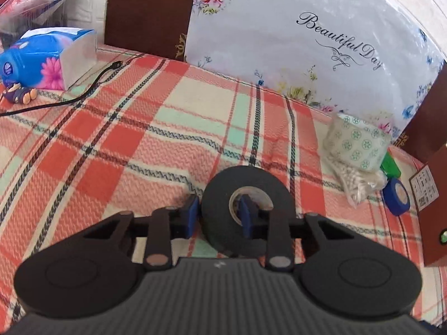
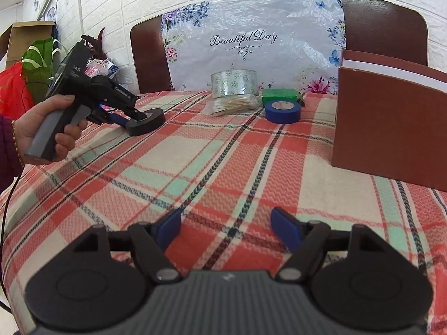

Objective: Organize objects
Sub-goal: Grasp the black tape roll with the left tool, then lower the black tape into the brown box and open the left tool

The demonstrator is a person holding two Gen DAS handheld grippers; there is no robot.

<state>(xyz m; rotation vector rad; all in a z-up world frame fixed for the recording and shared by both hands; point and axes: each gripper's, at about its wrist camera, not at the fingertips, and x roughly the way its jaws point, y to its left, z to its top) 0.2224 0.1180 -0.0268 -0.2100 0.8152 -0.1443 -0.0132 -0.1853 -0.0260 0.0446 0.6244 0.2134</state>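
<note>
The counter [image 2: 223, 167], covered in a red, cream and mint plaid cloth, carries an open brown cardboard box [image 2: 388, 128] at its right edge. Along the far edge stands a wide clear roll of tape printed with green circles [image 2: 234, 82], with a bag of cotton swabs [image 2: 232, 106], a green packet [image 2: 280, 94] and a blue tape roll [image 2: 282, 110] just beside it. Toward the left edge, the black tape roll [image 1: 247, 206] is pinched through its wall by the left gripper [image 1: 219, 212], one finger inside the core. The right gripper [image 2: 226, 230] hovers near the front edge, fingers wide and holding nothing.
</note>
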